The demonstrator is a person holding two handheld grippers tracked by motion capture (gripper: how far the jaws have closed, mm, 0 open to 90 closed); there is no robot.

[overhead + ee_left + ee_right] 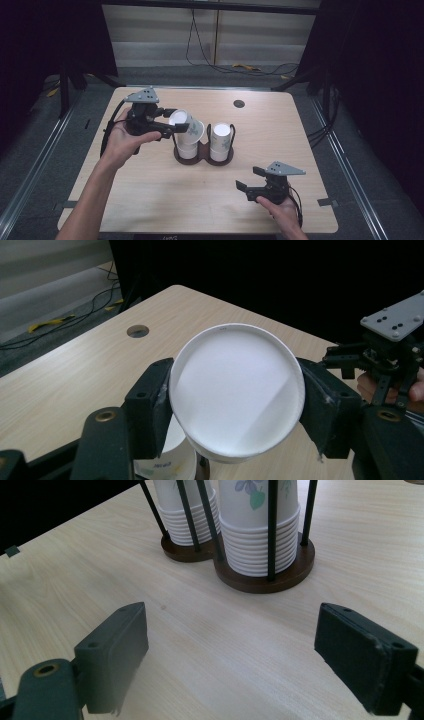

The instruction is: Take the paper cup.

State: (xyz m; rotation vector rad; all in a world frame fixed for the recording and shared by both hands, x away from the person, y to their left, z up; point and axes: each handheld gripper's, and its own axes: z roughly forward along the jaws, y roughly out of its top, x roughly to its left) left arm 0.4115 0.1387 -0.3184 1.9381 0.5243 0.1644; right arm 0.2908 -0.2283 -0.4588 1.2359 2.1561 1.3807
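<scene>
Left gripper is clamped across a white paper cup with a floral print, held tilted, bottom toward its camera, just above the left stack in the dark wooden two-ring cup holder with black wire posts at mid-table. Right gripper rests low on the pale wooden table, jaws wide apart and empty, facing the holder. Judged: the cup is caught but not yet seated on the left stack or carried clear; that move remains.
</scene>
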